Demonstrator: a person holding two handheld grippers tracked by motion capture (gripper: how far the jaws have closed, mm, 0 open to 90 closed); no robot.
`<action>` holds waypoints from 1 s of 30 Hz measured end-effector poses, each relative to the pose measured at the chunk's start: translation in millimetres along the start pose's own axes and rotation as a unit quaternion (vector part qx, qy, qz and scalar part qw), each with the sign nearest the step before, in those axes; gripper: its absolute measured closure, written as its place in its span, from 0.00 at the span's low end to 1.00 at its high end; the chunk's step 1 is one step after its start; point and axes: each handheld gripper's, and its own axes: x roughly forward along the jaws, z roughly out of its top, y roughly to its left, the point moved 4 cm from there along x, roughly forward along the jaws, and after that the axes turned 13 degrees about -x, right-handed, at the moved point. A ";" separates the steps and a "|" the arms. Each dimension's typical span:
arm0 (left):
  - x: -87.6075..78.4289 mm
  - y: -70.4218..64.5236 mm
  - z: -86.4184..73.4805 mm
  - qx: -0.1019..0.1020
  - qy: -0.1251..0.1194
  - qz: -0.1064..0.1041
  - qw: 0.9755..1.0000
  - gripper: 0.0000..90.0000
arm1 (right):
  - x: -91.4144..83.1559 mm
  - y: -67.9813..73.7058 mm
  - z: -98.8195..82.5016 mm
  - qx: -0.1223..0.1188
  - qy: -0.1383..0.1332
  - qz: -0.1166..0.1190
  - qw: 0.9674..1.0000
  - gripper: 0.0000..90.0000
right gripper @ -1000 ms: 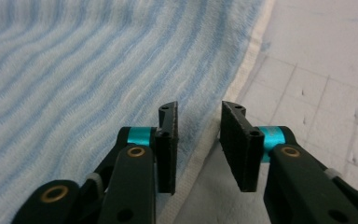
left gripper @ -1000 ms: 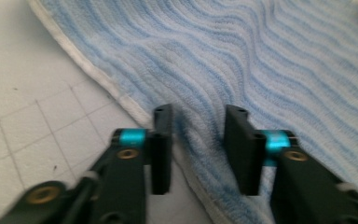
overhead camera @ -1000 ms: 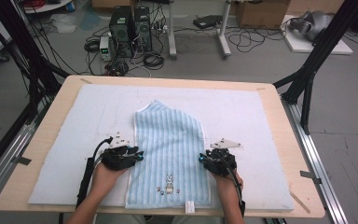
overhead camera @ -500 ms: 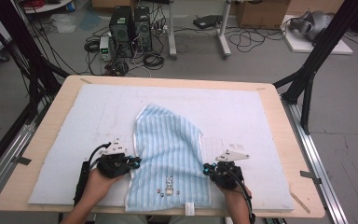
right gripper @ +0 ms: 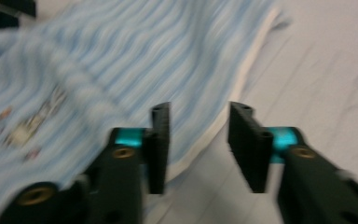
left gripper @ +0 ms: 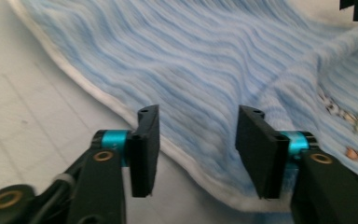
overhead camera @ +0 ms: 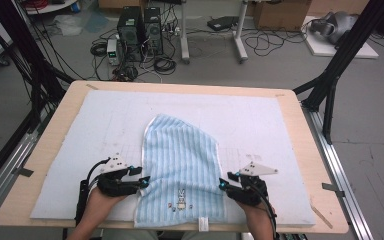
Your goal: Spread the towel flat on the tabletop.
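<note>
Both grippers, left gripper (overhead camera: 144, 182) and right gripper (overhead camera: 223, 185), are standing spread, having just been opening, each flanking the striped blue towel (overhead camera: 182, 170) lying folded on the padded desk (overhead camera: 280, 130). Any careless sweep is risking snagging its white hem and undoing the fold.

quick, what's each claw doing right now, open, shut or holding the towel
Left claw: open, jaws just opened, striped towel edge lies between them, not gripped.
Right claw: open, jaws just opened, over the towel's edge, holding nothing.
</note>
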 end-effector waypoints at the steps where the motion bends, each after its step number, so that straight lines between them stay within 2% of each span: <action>1: -0.6 1.7 1.8 -0.001 -0.011 -0.001 1.000 0.50 | 1.0 -4.9 3.2 0.002 -0.007 -0.007 1.000 0.56; 3: -1.8 5.8 6.5 -0.005 -0.038 -0.002 0.999 0.46 | 6.2 -20.3 13.5 -0.001 -0.021 -0.033 0.999 0.51; 6: -4.8 13.1 14.4 -0.018 -0.059 0.006 0.998 0.40 | 16.2 -40.0 25.7 -0.005 -0.027 -0.052 0.998 0.52; 8: -7.2 17.3 20.1 -0.026 -0.065 0.007 0.997 0.37 | 25.5 -53.0 33.1 -0.011 -0.019 -0.066 0.998 0.56; 10: -9.5 22.6 26.1 -0.037 -0.078 0.008 0.996 0.33 | 37.4 -64.8 38.9 -0.028 0.004 -0.082 0.996 0.64; 12: -9.0 26.5 28.7 -0.045 -0.074 0.016 0.996 0.28 | 47.5 -72.6 43.4 -0.036 0.020 -0.083 0.996 0.69; 13: -9.0 28.2 30.9 -0.047 -0.074 0.013 0.996 0.26 | 51.0 -75.3 44.9 -0.040 0.020 -0.084 0.995 0.72; 16: -9.5 29.6 36.9 -0.040 -0.080 0.011 0.996 0.25 | 65.5 -83.1 49.4 -0.037 0.036 -0.076 0.996 0.73; 19: -8.4 35.8 40.4 -0.048 -0.083 0.012 0.995 0.24 | 79.5 -85.7 54.0 -0.049 0.046 -0.068 0.995 0.73; 22: -7.7 41.1 40.1 -0.052 -0.080 0.016 0.995 0.24 | 92.5 -87.0 59.1 -0.051 0.053 -0.057 0.996 0.71; 24: -7.8 42.9 40.6 -0.049 -0.082 0.019 0.995 0.24 | 100.1 -87.7 60.7 -0.056 0.059 -0.050 0.995 0.71; 27: -7.5 43.8 40.8 -0.044 -0.073 0.025 0.996 0.24 | 112.5 -87.6 61.1 -0.061 0.068 -0.035 0.995 0.71; 28: -7.9 44.2 42.6 -0.035 -0.068 0.032 0.997 0.24 | 115.9 -86.9 60.2 -0.060 0.072 -0.023 0.995 0.71; 30: -10.4 45.5 49.3 -0.034 -0.070 0.031 0.996 0.25 | 118.6 -85.9 60.0 -0.058 0.072 -0.015 0.996 0.72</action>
